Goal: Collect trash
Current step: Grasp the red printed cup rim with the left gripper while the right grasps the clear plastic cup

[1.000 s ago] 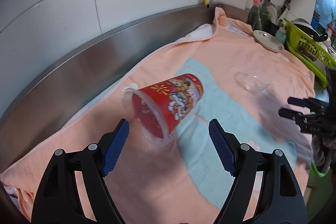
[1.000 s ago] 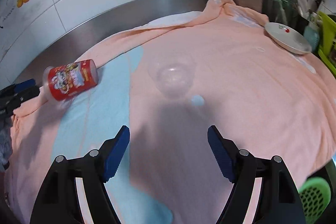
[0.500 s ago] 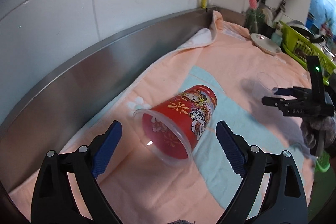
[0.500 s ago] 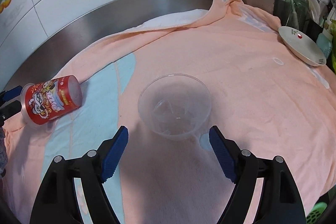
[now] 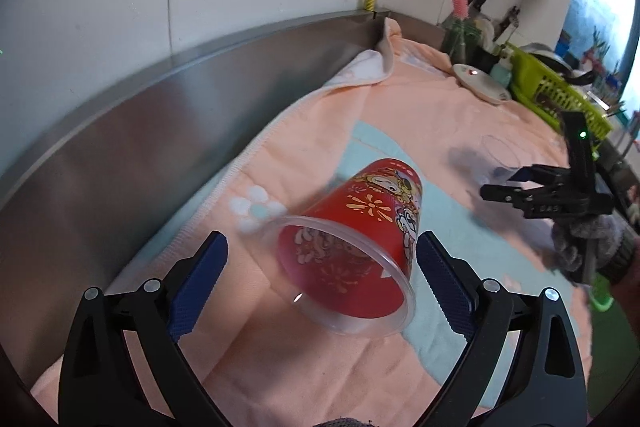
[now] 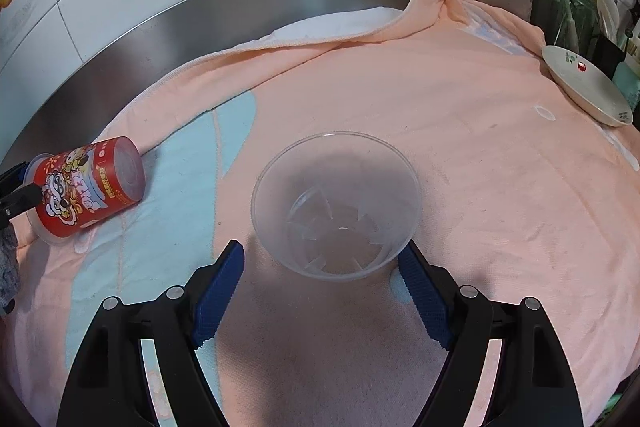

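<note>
Both grippers have closed in on their targets since a second ago, each cup now larger between its blue pads, across a peach towel point(image 6: 460, 155) spread over the steel table point(image 5: 132, 131). On the towel's pale blue panel the red cup point(image 5: 360, 227) lies on its side, its long axis running away from the left gripper point(image 5: 320, 283), open mouth toward the jaws, which have just been opening and stand wide either side of the rim without touching. Well apart, the clear cup point(image 6: 336, 207) stands upright, mouth up, directly ahead of the right gripper point(image 6: 320, 283), whose jaws flank its base, parted, holding nothing. Each hand is nearest its own cup
</note>
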`<control>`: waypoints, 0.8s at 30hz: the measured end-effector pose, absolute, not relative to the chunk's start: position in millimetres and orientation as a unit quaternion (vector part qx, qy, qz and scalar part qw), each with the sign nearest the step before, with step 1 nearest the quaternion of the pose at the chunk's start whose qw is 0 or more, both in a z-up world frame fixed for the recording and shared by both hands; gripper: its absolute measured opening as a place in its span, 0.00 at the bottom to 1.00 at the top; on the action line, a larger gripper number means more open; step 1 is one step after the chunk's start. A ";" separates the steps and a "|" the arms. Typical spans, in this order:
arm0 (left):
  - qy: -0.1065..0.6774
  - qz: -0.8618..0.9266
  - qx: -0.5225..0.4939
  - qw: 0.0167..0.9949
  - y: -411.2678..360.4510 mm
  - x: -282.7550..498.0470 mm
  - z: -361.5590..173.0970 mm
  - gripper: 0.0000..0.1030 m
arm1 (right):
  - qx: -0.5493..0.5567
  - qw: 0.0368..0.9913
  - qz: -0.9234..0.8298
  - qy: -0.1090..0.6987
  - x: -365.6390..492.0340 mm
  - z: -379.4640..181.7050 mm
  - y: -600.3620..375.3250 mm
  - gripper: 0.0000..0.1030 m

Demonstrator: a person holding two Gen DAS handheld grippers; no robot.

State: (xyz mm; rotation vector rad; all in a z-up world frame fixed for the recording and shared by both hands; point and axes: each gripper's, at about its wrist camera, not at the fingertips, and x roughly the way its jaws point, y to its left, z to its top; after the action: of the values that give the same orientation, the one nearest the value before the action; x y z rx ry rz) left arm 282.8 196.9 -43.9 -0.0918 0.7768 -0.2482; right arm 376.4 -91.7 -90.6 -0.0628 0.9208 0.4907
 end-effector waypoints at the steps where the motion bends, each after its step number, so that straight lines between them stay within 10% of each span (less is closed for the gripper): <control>1: 0.378 -0.124 -0.047 0.916 197.2 283.8 -45.4 0.92 | -0.030 0.866 0.235 0.440 375.9 -90.6 -91.3 0.74; 24: 0.383 -0.167 -0.050 0.907 182.6 295.4 -64.8 0.93 | -0.011 0.870 0.239 0.430 380.1 -88.9 -88.5 0.74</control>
State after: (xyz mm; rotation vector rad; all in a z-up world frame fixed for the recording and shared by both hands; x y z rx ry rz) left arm 295.4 182.6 -64.8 -0.1031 0.7900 -0.3452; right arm 380.1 -88.5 -88.9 -0.0240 0.9001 0.5009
